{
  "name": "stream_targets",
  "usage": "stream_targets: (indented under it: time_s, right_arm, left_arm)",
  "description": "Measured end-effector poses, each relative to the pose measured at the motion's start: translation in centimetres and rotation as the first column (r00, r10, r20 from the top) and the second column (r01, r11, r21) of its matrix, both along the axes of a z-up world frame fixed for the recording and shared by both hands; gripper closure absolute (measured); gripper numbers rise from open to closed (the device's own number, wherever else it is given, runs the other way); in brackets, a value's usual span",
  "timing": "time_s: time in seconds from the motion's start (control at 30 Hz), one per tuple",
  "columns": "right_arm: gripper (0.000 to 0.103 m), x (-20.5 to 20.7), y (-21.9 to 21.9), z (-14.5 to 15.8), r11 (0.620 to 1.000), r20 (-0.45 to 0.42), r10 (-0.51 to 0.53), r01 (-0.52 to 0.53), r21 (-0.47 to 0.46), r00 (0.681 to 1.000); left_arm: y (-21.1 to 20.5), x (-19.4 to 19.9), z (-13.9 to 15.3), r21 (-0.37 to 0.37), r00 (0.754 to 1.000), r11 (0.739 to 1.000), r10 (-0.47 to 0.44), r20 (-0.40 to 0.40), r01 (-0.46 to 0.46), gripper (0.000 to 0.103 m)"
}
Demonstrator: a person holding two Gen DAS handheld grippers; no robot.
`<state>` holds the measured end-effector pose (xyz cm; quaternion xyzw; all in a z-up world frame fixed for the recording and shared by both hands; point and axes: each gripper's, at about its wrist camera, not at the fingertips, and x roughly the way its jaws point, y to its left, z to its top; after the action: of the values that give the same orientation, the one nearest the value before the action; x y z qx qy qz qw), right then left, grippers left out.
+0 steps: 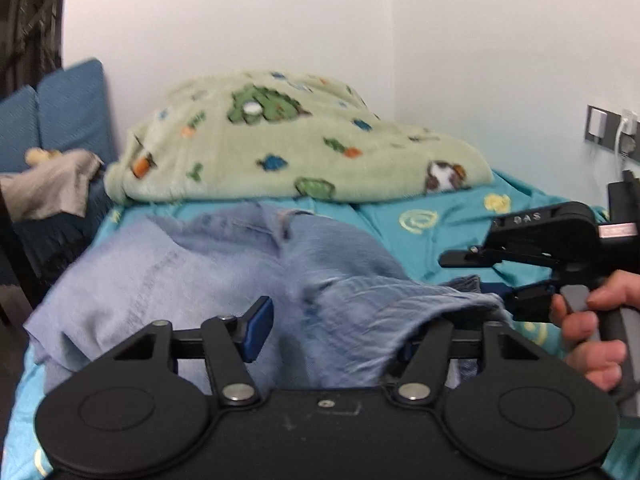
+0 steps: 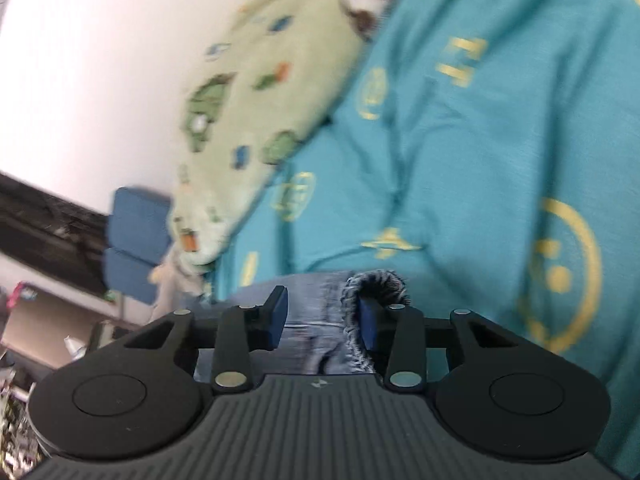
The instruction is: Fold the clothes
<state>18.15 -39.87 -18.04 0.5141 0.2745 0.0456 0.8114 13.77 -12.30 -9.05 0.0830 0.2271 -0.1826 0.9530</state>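
Observation:
A light blue garment [image 1: 200,272] lies crumpled on the teal bed sheet [image 1: 424,216]. My left gripper [image 1: 336,336] is low over its near part and stands open. Its left blue pad [image 1: 258,328] is bare, while a fold of the cloth hides its right finger. At the right a hand holds my right gripper [image 1: 476,280] at the garment's darker edge. In the right wrist view that gripper [image 2: 322,320] is open, with blue cloth lying between the jaws. A frayed hem [image 2: 376,280] loops over the right pad [image 2: 368,330], and the left pad [image 2: 278,316] is bare.
A green fleece blanket [image 1: 280,140] with printed figures is heaped at the head of the bed against the white wall. Blue cushions [image 1: 60,112] and a grey cloth [image 1: 52,184] sit at the left. A wall socket panel [image 1: 608,132] with plugs is at the right.

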Motion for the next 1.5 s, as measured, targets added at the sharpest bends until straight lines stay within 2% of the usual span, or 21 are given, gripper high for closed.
stream_targets:
  time_s: [0.1,0.2,0.27,0.33,0.47,0.53,0.63,0.67,0.7,0.77,0.9,1.0,1.1,1.2,1.27,1.37,1.43,1.5]
  right_arm:
    - [0.074,0.4,0.5,-0.5,0.999,-0.069,0.001,-0.005,-0.050,0.998]
    - [0.083,0.3,0.2,-1.7,0.998,-0.139,-0.023,0.015,-0.053,0.990]
    - [0.089,0.1,0.1,-1.8,0.998,-0.137,-0.038,0.031,-0.048,0.990]
    - [0.095,0.0,0.3,-0.8,0.998,-0.100,-0.040,0.035,-0.057,0.994]
    - [0.096,-0.9,1.2,3.0,0.992,0.055,-0.017,0.024,-0.124,0.998]
    - [0.096,-1.1,1.6,3.8,0.990,0.090,-0.010,0.023,-0.142,0.996]
    - [0.096,-0.5,1.7,3.2,0.985,0.047,-0.009,0.017,-0.170,0.999]
    - [0.096,-0.3,1.5,2.8,0.984,0.025,-0.014,0.018,-0.178,1.000]
    - [0.096,-0.2,1.4,2.6,0.984,0.009,-0.022,0.024,-0.178,1.000]
    - [0.096,-0.1,1.1,2.3,0.987,0.000,-0.029,0.028,-0.161,1.000]
    - [0.096,-0.4,1.5,3.3,0.983,0.006,-0.029,0.029,-0.182,1.000]
    - [0.096,-1.4,1.9,5.5,0.979,0.059,-0.048,0.058,-0.197,0.997]
    - [0.097,-2.6,1.3,10.1,0.975,0.200,-0.107,0.142,-0.170,0.974]
    - [0.097,-2.2,0.1,14.5,0.977,0.287,-0.101,0.150,-0.153,0.953]
    - [0.097,-1.2,-0.9,17.3,0.978,0.323,-0.076,0.134,-0.161,0.943]
    - [0.097,1.1,-2.0,20.2,0.978,0.349,-0.033,0.102,-0.182,0.937]
    - [0.097,2.6,-2.6,21.5,0.968,0.359,-0.003,0.093,-0.234,0.933]
    - [0.097,4.1,-3.3,22.4,0.952,0.367,0.022,0.093,-0.291,0.930]
  left_arm:
    - [0.3,0.4,-0.2,-0.023,1.000,1.000,-0.005,-0.009,0.005,0.053]
    - [-0.2,0.5,-0.4,0.000,0.999,0.999,-0.034,0.001,0.034,0.054]
    - [-0.7,0.2,-0.3,0.023,0.998,0.998,-0.063,0.013,0.062,0.055]
    - [-1.0,-0.2,-0.3,0.048,0.996,0.996,-0.075,0.041,0.073,0.055]
    - [-0.6,0.2,-0.2,0.024,0.999,0.999,-0.041,0.036,0.040,0.064]
    - [-0.1,0.4,-0.1,-0.002,0.999,1.000,-0.020,0.033,0.020,0.065]
    - [0.3,0.4,0.0,-0.019,0.998,1.000,-0.011,0.055,0.012,0.073]
    - [0.3,0.3,0.1,-0.030,0.998,0.999,-0.025,0.061,0.027,0.087]
    - [0.3,0.1,0.2,-0.042,0.997,0.998,-0.034,0.067,0.037,0.090]
    - [0.5,-0.2,0.6,-0.060,0.997,0.998,-0.021,0.080,0.026,0.095]
    - [2.7,-1.3,2.5,-0.132,0.995,0.990,0.054,0.088,-0.042,0.095]
    - [4.9,-3.3,4.7,-0.184,0.988,0.979,0.108,0.108,-0.087,0.095]
    - [7.0,-6.5,7.0,-0.240,0.972,0.962,0.172,0.161,-0.131,0.095]
    - [7.7,-9.3,7.9,-0.272,0.968,0.949,0.205,0.146,-0.160,0.095]
    - [6.9,-10.5,8.1,-0.275,0.972,0.950,0.192,0.133,-0.150,0.095]
    - [3.7,-10.8,7.9,-0.242,0.978,0.964,0.148,0.147,-0.109,0.094]
    - [1.0,-10.0,7.5,-0.209,0.981,0.974,0.120,0.153,-0.087,0.094]
    - [-1.4,-8.2,6.3,-0.223,0.990,0.973,0.087,0.113,-0.061,0.094]
